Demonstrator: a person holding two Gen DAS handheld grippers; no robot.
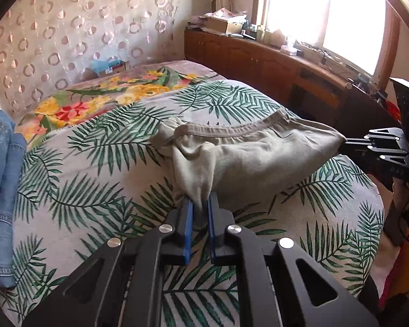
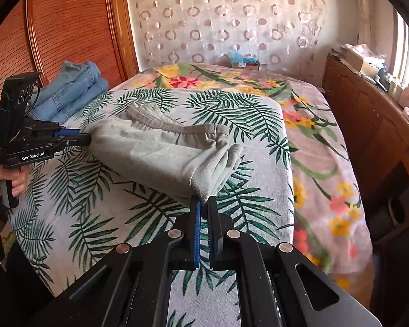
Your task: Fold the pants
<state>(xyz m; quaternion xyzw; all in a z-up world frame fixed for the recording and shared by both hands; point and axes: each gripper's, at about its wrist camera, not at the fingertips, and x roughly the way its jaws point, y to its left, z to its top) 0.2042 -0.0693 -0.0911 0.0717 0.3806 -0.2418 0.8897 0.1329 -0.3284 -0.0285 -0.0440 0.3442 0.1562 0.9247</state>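
Light grey pants (image 1: 248, 158) lie bunched on the palm-leaf bedspread (image 1: 90, 190), with the elastic waistband along the far edge. My left gripper (image 1: 200, 204) is shut on one near corner of the pants. My right gripper shows at the right of the left wrist view (image 1: 346, 143), shut on the opposite end. In the right wrist view the pants (image 2: 161, 152) stretch from my right gripper (image 2: 204, 201), shut on their near corner, to the left gripper (image 2: 86, 137) at the left. The fabric hangs slightly lifted between both grippers.
A stack of folded blue jeans (image 1: 2, 190) lies at the bed's left side, also seen in the right wrist view (image 2: 73, 90). A floral blanket (image 2: 327, 163) covers the far and right bed. A wooden cabinet (image 1: 272, 65) with clutter stands under the window.
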